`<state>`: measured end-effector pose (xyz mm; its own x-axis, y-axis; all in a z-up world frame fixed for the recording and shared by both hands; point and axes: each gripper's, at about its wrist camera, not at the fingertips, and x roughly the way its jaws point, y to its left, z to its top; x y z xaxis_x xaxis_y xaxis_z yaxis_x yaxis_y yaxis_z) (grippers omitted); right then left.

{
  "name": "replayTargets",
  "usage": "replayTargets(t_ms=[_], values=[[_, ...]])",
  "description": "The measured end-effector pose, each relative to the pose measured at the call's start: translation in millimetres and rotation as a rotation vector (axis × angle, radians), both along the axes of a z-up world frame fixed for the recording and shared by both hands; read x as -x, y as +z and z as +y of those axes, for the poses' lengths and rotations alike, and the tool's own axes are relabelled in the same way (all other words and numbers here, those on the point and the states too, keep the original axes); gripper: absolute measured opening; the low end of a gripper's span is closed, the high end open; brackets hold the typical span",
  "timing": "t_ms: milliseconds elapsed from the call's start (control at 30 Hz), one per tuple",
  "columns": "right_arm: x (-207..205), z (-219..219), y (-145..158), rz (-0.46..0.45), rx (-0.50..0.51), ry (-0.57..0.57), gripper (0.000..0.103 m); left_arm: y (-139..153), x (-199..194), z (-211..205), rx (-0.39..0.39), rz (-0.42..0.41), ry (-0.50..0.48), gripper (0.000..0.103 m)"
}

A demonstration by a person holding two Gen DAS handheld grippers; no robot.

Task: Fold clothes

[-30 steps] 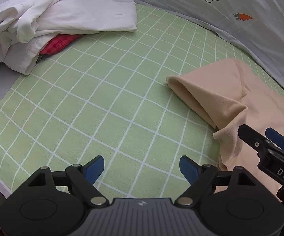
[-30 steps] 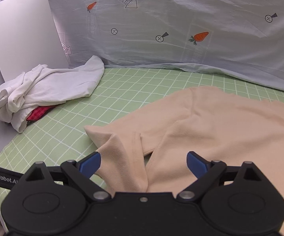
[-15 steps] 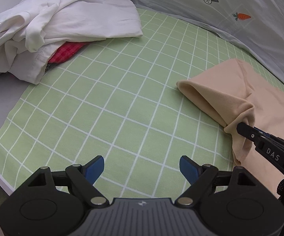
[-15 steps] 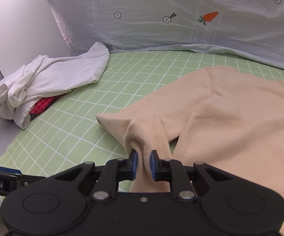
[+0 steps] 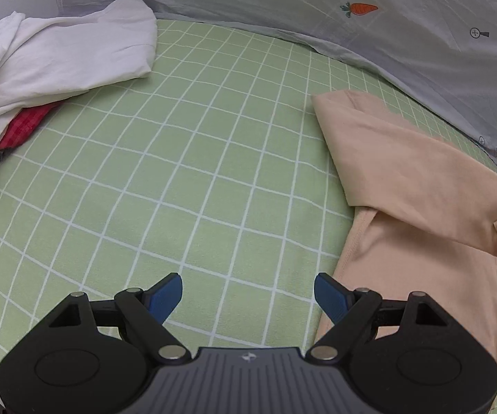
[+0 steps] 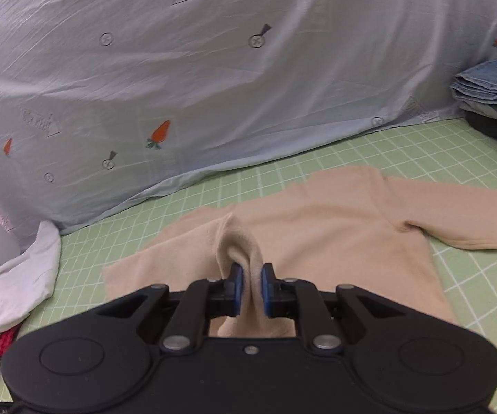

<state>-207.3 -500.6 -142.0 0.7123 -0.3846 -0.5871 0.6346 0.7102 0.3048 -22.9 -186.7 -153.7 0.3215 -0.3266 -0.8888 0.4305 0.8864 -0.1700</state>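
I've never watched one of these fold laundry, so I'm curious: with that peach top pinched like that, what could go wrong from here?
The right hand-held gripper pinches only a small bunch of the peach top, so the fabric might slip out when pulled. The left hand-held gripper is open over bare green sheet and holds nothing, so the top may drag or bunch instead of folding flat. A long pull might also sweep it toward the white clothes pile.
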Motion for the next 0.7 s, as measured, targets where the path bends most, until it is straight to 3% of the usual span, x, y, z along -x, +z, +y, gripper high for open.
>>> replayTargets(t_ms=[133, 233, 267, 467, 633, 667, 700], values=[[33, -43, -27, 0.098, -0.065, -0.166, 0.016, -7, 12, -19, -0.036, 0.009, -0.049, 0.084], [54, -53, -43, 0.13, -0.094, -0.224, 0.037, -10, 19, -27, -0.061, 0.017, -0.062, 0.084], [60, -53, -46, 0.126, -0.103, -0.228, 0.049, -11, 20, -28, -0.066, 0.02, -0.062, 0.084], [61, -43, -59, 0.141, -0.085, -0.13, 0.073, -17, 31, -41, -0.102, 0.033, -0.083, 0.084], [47, -35, -68, 0.279, 0.049, -0.061, 0.068, -18, 39, -52, -0.133, 0.024, -0.111, 0.084], [47, -37, -69, 0.287, 0.058, -0.058, 0.062, -19, 41, -54, -0.14, 0.022, -0.114, 0.084], [48, -40, -69, 0.29, 0.063, -0.057, 0.049, -20, 43, -55, -0.147, 0.022, -0.117, 0.084]])
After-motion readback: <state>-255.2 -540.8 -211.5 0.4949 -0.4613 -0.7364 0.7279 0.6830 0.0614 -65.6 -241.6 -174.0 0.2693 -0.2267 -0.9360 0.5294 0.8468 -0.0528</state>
